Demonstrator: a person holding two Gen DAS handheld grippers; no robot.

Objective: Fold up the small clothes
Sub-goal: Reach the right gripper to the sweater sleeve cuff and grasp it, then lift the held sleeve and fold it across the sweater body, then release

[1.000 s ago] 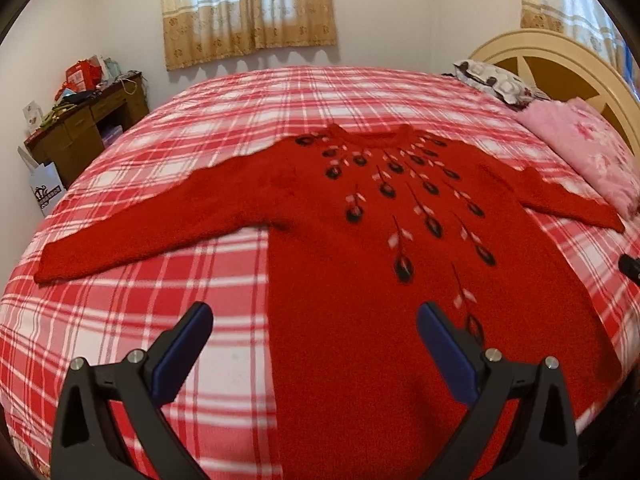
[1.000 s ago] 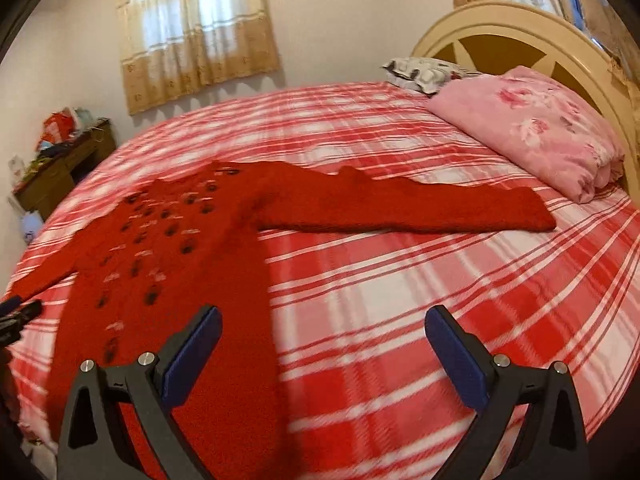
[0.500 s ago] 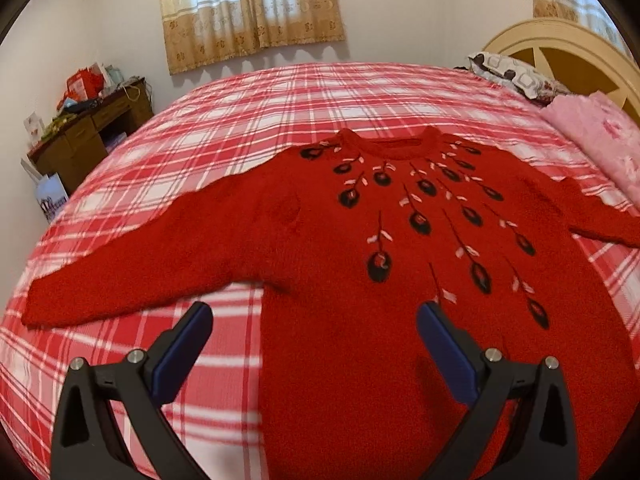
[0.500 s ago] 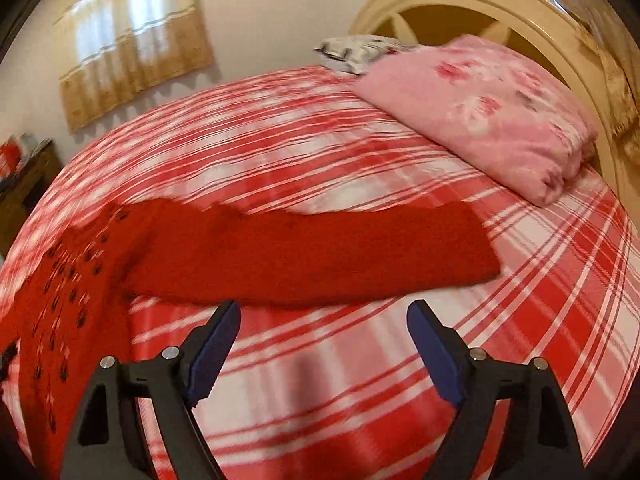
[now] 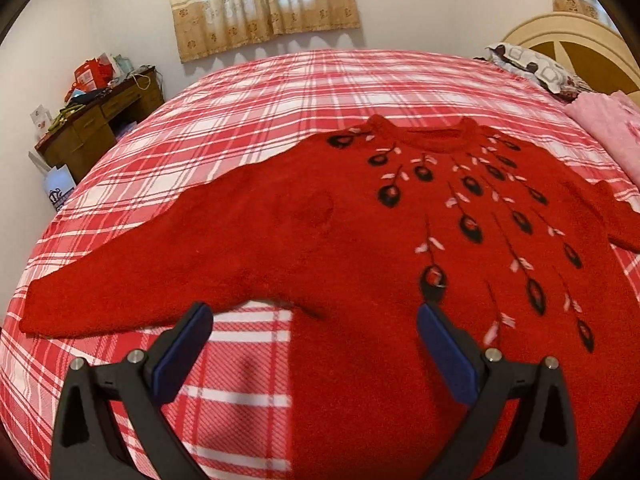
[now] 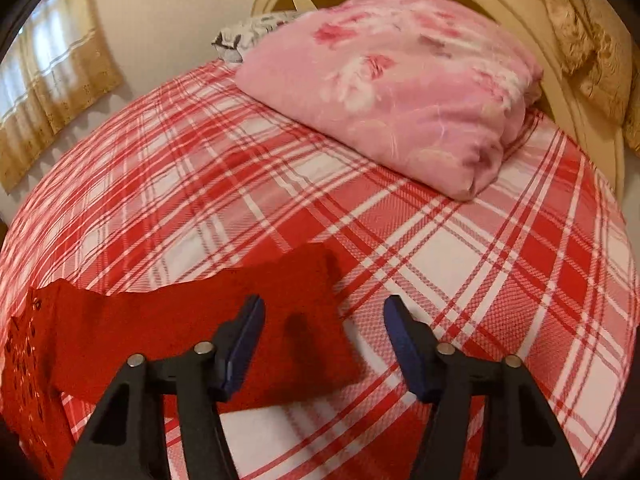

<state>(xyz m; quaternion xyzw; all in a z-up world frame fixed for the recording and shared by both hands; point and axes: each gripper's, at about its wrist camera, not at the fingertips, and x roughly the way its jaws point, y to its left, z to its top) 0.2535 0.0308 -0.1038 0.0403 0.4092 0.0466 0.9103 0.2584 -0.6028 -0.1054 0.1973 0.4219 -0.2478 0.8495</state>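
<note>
A red knitted sweater (image 5: pixel 352 240) with black and white leaf motifs lies flat, front up, on the red plaid bed, both sleeves spread out. My left gripper (image 5: pixel 314 320) is open and empty, low over the armpit where the left sleeve (image 5: pixel 132 280) meets the body. My right gripper (image 6: pixel 324 312) is open and empty, just above the cuff end of the other sleeve (image 6: pixel 280 320). That cuff lies between and slightly left of the jaws. The sweater body shows at the left edge of the right wrist view (image 6: pixel 24 360).
A folded pink floral quilt (image 6: pixel 400 80) and a patterned pillow (image 5: pixel 532 64) lie at the cream headboard (image 6: pixel 580 100). A cluttered wooden desk (image 5: pixel 96 120) stands left of the bed. Curtains (image 5: pixel 264 0) hang on the far wall.
My left gripper moved forward and lower toward the left sleeve's armpit. My right gripper swung right along the right sleeve, came down at its cuff, and its jaws narrowed somewhat.
</note>
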